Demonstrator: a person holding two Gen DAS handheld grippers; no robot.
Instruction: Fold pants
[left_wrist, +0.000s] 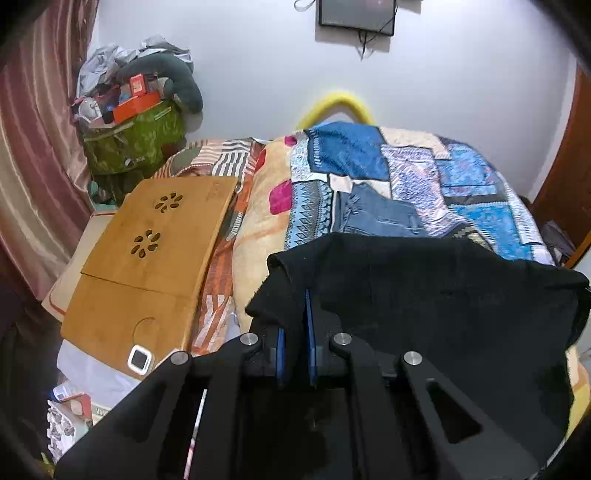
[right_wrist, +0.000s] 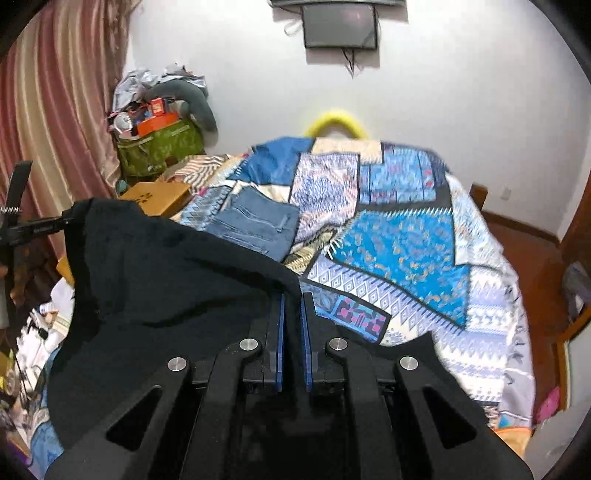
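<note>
Left gripper (left_wrist: 294, 321) and right gripper (right_wrist: 291, 317), jaws each pinching black pants (left_wrist: 424, 295), held above bed (right_wrist: 406, 251); folded jeans (right_wrist: 258, 225) beyond.

black pants (left_wrist: 424, 295) held up, stretched wide above the bed.

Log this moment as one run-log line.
task: fold pants | left gripper: shut on black pants | right gripper: shut on black pants, lifted | folded jeans: on quilt
</note>
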